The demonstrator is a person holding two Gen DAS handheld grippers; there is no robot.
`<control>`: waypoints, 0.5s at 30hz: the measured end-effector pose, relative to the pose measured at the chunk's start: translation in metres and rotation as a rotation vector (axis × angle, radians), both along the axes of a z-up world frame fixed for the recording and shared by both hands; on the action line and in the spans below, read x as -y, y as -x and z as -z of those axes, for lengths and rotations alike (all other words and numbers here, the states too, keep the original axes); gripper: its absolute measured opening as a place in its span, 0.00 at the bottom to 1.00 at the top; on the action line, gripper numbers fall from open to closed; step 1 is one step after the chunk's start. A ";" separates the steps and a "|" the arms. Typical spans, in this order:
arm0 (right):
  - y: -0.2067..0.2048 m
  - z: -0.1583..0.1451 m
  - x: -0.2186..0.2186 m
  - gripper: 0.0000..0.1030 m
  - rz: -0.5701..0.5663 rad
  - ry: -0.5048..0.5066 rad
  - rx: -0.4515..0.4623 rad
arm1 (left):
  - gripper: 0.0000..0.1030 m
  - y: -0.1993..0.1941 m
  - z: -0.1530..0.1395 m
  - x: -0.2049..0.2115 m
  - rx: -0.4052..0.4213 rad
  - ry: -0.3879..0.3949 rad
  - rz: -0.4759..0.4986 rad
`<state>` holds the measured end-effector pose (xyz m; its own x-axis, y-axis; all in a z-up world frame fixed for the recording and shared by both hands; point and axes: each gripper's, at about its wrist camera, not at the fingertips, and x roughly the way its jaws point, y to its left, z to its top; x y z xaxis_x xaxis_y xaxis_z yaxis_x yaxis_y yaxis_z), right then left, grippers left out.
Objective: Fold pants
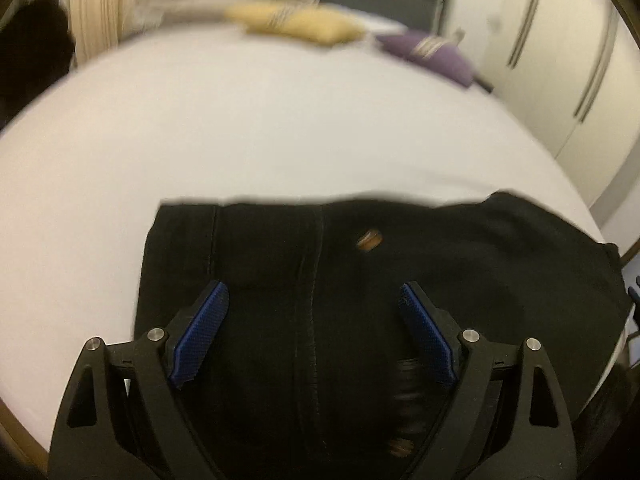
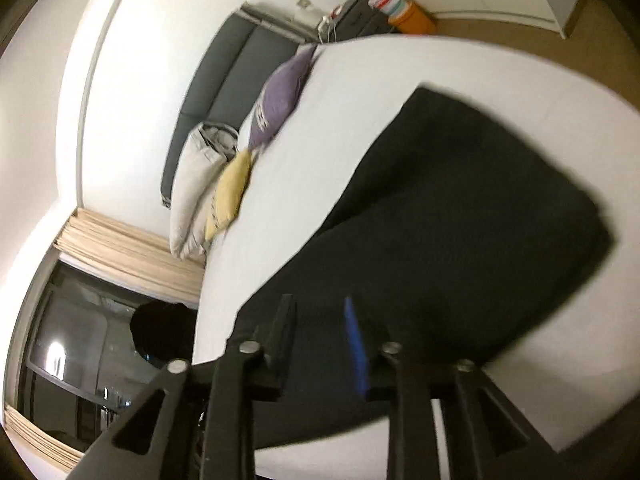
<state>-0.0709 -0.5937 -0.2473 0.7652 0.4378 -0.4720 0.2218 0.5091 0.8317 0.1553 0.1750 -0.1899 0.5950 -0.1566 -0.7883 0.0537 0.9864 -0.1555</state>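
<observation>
The black pants (image 1: 304,264) lie on the white bed (image 1: 248,128), waist end with a brass button (image 1: 369,241) showing in the left wrist view. My left gripper (image 1: 314,300) is open, its blue pads spread wide just above the waist area, holding nothing. In the right wrist view the pants (image 2: 460,208) rise as a lifted dark fold over the bed (image 2: 320,152). My right gripper (image 2: 320,312) has its jaws close together with the black cloth between them, near the fold's lower edge.
A yellow cushion (image 1: 304,24) and a purple cushion (image 1: 428,50) lie at the head of the bed, with a pale pillow (image 2: 196,184) and a grey headboard (image 2: 224,80). White wardrobe doors (image 1: 560,60) stand at the right. A dark window (image 2: 80,352) and curtain are beyond the bed.
</observation>
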 end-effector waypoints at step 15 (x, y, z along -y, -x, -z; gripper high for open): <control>0.070 0.017 0.074 0.51 0.388 -0.022 -0.098 | 0.85 0.033 -0.059 0.068 0.140 -0.096 0.056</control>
